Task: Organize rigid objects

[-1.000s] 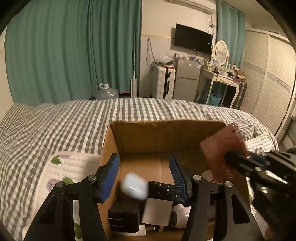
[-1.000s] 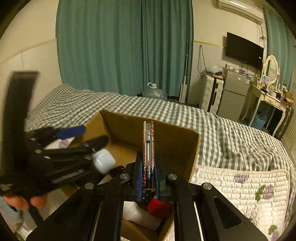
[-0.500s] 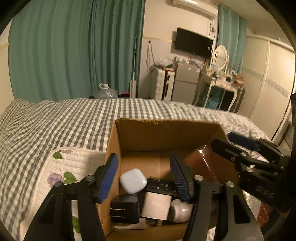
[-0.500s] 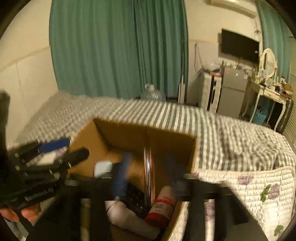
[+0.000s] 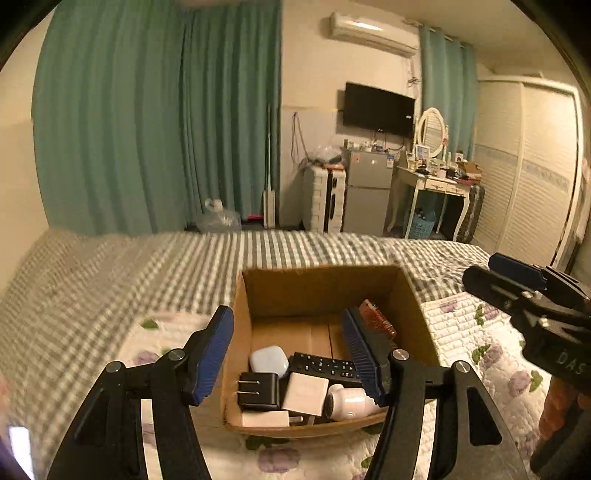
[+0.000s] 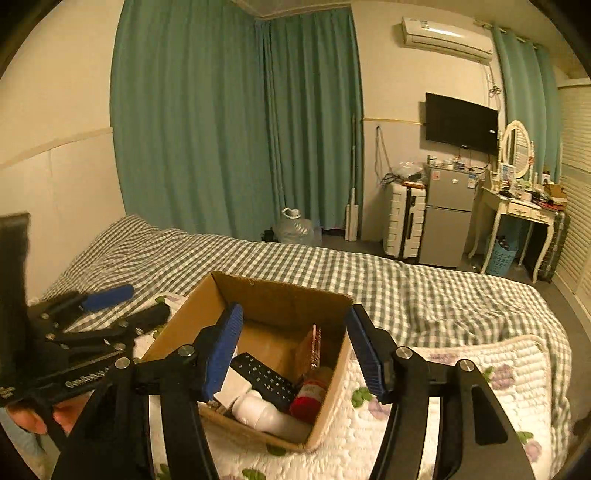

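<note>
Both grippers, left (image 5: 291,349) and right (image 6: 293,349), hang above the cardboard box (image 6: 280,295) with fingers spread wide and empty. The white case (image 5: 269,361), remote (image 5: 325,367) and patterned card (image 6: 313,347) lie inside it. Judging by this, a drop-off is finished; next calls for finding another loose item. The box sits on a flowered quilt (image 6: 461,369) over a checked bed (image 6: 258,258), with teal curtains (image 6: 221,129) behind.

- Room is dim and warm; everything I see carries a yellow-orange cast.
- Brightest spot: glare along the air conditioner (image 5: 373,31), high on the wall.
- Fisheye bends both views; the curtains (image 6: 236,122) bow, and corners fall to black vignette.
- Left view: the checked bedspread (image 5: 92,273) smears with motion blur, worst at the left edge.
- Right view is sharper; only my left gripper (image 6: 110,308) at the frame edge looks soft.
- The cardboard box (image 5: 321,288) holds deep shadow inside.
</note>
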A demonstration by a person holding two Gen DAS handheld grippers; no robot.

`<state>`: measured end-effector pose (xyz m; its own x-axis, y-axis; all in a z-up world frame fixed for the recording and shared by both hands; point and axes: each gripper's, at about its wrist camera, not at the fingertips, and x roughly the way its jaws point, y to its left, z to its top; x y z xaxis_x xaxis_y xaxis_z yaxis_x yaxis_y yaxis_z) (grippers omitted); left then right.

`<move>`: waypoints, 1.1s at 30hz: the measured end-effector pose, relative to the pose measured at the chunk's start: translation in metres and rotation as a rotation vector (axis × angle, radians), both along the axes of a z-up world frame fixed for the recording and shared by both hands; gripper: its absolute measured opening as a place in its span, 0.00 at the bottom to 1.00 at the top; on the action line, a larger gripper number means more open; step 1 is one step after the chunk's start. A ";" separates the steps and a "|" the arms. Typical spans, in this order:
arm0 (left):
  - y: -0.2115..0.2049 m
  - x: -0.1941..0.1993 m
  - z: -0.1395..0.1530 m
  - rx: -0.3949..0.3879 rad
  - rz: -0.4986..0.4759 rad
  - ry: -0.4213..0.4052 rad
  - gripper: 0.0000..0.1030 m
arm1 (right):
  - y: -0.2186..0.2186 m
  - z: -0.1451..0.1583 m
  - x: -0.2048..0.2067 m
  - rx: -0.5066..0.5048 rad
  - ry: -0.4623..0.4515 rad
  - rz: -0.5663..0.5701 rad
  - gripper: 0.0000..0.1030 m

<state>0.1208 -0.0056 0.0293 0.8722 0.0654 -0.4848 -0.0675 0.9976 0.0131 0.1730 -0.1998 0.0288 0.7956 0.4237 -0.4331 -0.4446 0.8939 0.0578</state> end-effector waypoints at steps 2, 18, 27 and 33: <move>-0.008 -0.014 0.012 0.036 -0.001 -0.046 0.68 | -0.006 0.010 -0.012 0.000 -0.007 -0.021 0.57; -0.006 -0.126 0.082 -0.010 0.043 -0.266 0.73 | -0.028 0.073 -0.116 0.094 -0.115 -0.159 1.00; 0.024 -0.122 0.019 -0.050 0.090 -0.219 0.73 | 0.006 0.006 -0.113 0.004 -0.107 -0.172 1.00; 0.027 -0.108 -0.014 -0.017 0.065 -0.139 0.73 | 0.019 -0.024 -0.098 -0.034 -0.087 -0.200 1.00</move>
